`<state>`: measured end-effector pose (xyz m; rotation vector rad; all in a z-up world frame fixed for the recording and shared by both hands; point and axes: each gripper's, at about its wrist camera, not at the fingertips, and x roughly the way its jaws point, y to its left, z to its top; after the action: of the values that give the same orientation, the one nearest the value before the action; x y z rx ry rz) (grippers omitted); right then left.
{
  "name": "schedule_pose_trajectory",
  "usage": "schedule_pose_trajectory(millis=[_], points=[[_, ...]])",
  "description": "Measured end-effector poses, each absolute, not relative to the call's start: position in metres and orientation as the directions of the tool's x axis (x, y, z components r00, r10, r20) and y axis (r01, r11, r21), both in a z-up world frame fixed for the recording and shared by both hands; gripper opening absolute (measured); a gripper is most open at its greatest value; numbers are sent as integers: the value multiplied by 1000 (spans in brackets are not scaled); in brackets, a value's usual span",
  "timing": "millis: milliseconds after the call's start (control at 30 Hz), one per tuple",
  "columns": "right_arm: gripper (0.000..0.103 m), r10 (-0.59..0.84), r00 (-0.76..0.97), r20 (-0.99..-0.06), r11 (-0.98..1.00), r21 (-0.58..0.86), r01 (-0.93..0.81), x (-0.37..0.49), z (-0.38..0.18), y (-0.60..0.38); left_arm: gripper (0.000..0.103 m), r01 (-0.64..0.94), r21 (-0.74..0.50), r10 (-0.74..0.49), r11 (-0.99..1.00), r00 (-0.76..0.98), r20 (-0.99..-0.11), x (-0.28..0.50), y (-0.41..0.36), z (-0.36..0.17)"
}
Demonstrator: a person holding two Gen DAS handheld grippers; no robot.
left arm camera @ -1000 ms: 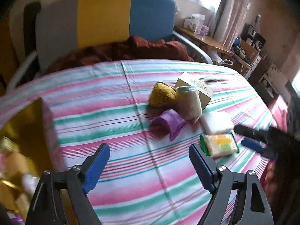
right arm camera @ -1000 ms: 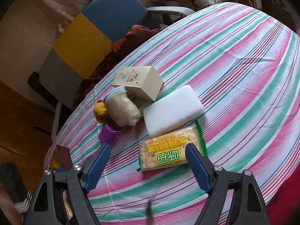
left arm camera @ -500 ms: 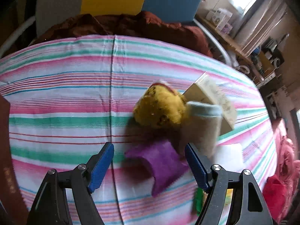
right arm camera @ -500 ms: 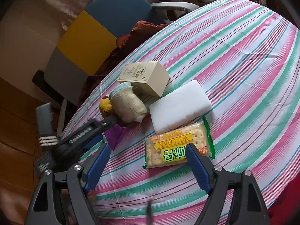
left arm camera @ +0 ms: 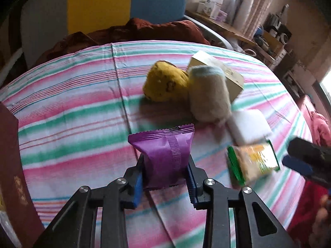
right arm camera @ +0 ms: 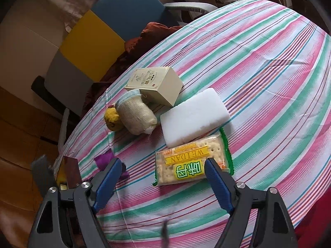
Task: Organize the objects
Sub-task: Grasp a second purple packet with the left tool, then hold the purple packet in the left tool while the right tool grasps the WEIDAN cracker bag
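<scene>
Left tool pinching the purple snack packet; right tool spread over the cracker pack.

Your left tool has its blue pads pressed into the sides of the purple snack packet, which looks lifted off the striped tabletop, though the blur makes that hard to confirm. Your right tool hangs wide apart above the cracker pack, gripping nothing. The grip sits low on a puffy, slick wrapper (only the bottom edge is caught), so in my judgement a quick swing could let it slide out or pop the seal. The yellow plush toy, the beige sock roll, the white sponge and the cream box crowd together just beyond, so a low carry could knock them. The dark red box at your left edge is another thing to clip.
</scene>
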<state>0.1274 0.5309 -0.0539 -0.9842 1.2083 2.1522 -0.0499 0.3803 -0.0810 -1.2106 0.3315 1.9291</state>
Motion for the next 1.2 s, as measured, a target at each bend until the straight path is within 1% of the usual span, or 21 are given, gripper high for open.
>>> schedule_pose_trajectory(millis=[67, 100, 167, 300, 367, 433, 567, 633, 667, 700, 733, 867, 1033, 1200], points=[[84, 62, -623, -780, -493, 519, -699, 128, -54, 531, 39, -772, -169, 489, -613, -203, -848, -43, 379, -79], [84, 62, -622, -780, -492, 518, -699, 128, -54, 531, 43, -782, -165, 487, -601, -194, -852, -40, 376, -78], [84, 62, -622, -781, -493, 518, -699, 128, -54, 531, 57, -789, -164, 484, -593, -186, -855, -36, 370, -78], [84, 61, -620, -782, -496, 515, -699, 128, -53, 530, 64, -807, -101, 477, -582, -238, -846, -28, 363, -71], [84, 62, -621, -781, -494, 516, -699, 129, -52, 530, 68, -809, -104, 489, -578, -241, -838, -29, 363, -67], [84, 63, -620, -782, -493, 516, -701, 128, -52, 530, 70, -806, -102, 494, -583, -251, -833, -34, 367, -63], [84, 70, -609, -790, -490, 505, -711, 127, -54, 530, 70, -782, -150, 492, -605, -218, -843, -48, 384, -64], [84, 82, -598, -797, -482, 494, -724, 128, -54, 532, 70, -772, -155, 489, -616, -221, -844, -53, 392, -66], [84, 92, -593, -800, -473, 489, -733, 130, -55, 533, 64, -767, -146, 478, -625, -228, -848, -55, 395, -68], [84, 97, -591, -801, -466, 489, -738, 131, -55, 534, 55, -764, -146, 472, -628, -225, -853, -57, 397, -71], [84, 102, -590, -801, -459, 488, -742, 132, -55, 535, 36, -765, -151, 469, -626, -215, -857, -58, 398, -74], [84, 116, -560, -821, -449, 459, -767, 131, -58, 537, 36, -776, -158, 498, -610, -220, -839, -52, 388, -78], [84, 133, -501, -855, -438, 403, -804, 126, -63, 544, 36, -793, -194, 529, -577, -182, -829, -29, 366, -80], [84, 179, -403, -898, -471, 281, -836, 105, -70, 555, 36, -811, -194, 543, -553, -173, -822, -1, 344, -83]])
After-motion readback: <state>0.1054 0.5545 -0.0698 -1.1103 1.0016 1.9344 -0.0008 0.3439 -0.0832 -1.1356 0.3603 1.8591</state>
